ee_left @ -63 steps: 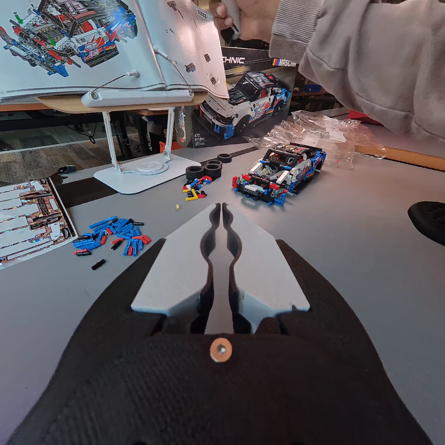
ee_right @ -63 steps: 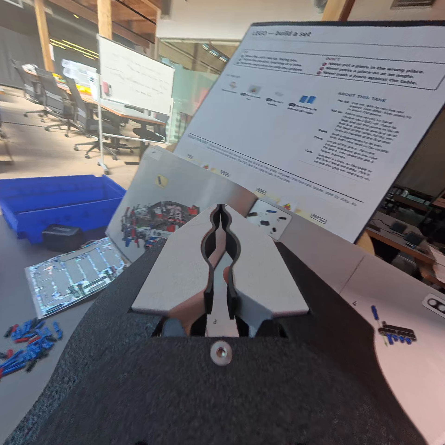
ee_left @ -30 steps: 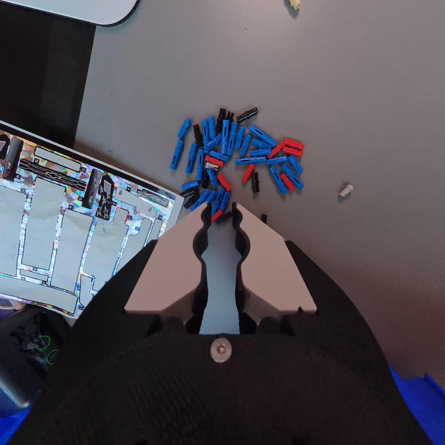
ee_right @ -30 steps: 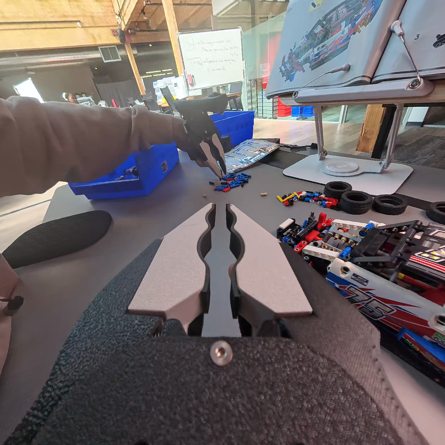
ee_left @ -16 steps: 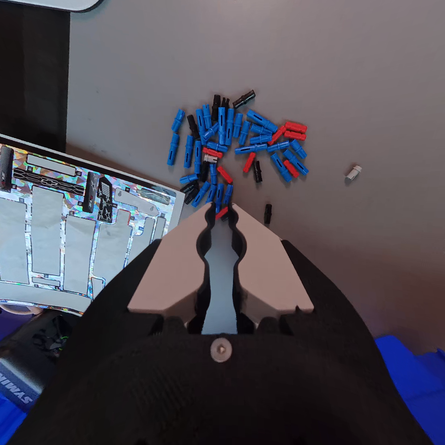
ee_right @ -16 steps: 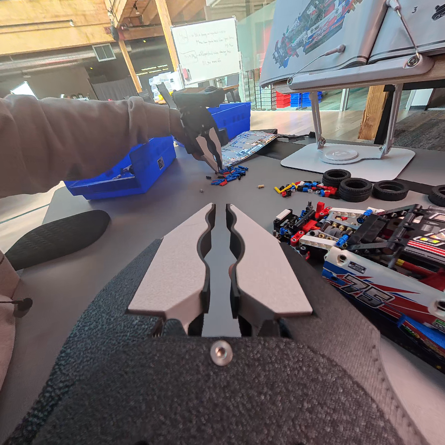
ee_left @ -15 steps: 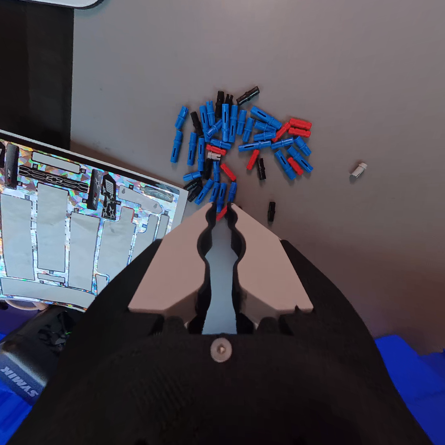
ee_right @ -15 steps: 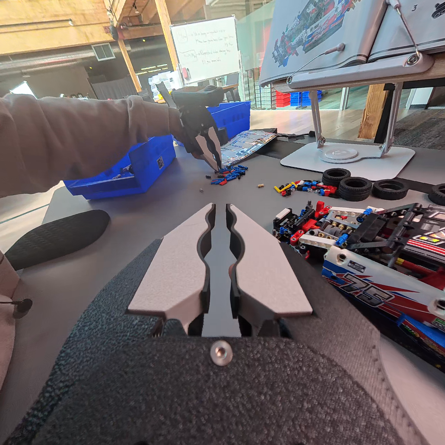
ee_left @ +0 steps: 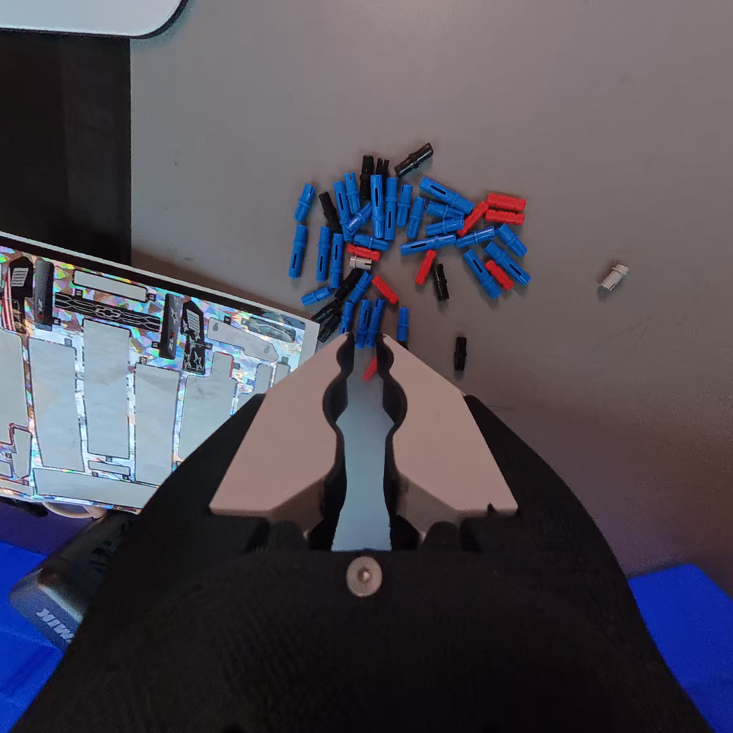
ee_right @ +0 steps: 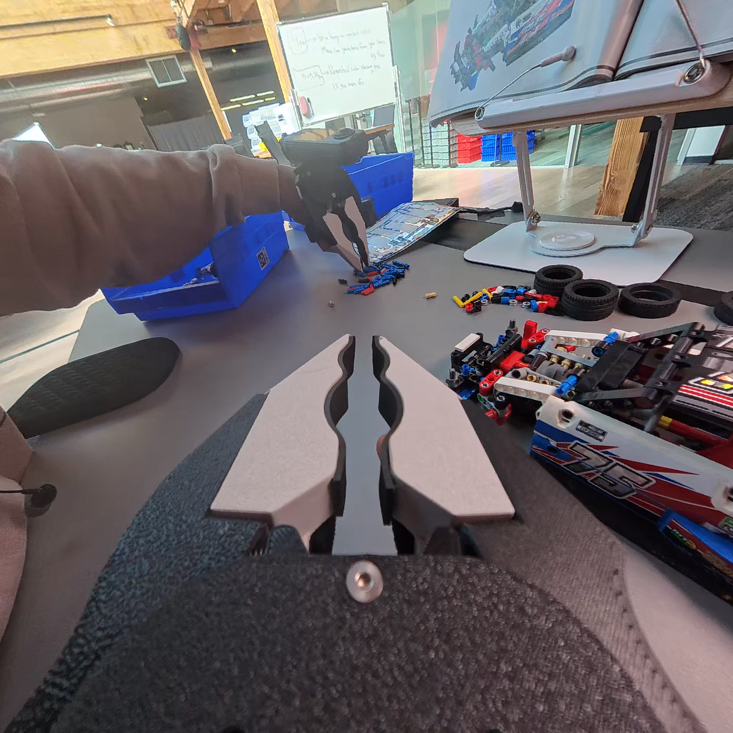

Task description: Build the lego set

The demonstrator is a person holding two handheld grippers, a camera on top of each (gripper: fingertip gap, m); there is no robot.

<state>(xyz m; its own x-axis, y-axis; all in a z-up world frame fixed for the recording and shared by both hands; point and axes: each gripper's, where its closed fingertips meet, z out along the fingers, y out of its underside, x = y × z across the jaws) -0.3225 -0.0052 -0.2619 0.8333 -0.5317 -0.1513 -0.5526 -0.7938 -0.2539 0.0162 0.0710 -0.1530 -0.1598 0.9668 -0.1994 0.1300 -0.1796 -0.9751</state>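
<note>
The left gripper pointed down at the near edge of a heap of small pins, blue, red and black, spread on the grey tabletop. Its jaws stood a little apart, and a red pin lay in the gap between them, close against the right jaw; whether it was pinched could not be told. A loose black pin lay just right of the tips, and a pale grey pin lay well apart to the right. A shiny sticker sheet lay to the left of the heap.

The right gripper hovered low over the tabletop with its jaws slightly apart and nothing between them. Just to its right sat the part-built toy car, white, blue and red. Farther off lay three black tyres beside a scatter of small coloured parts, with the white stand holding the open instruction book behind them. A blue bin sat at the far left, under the person's grey sleeve.
</note>
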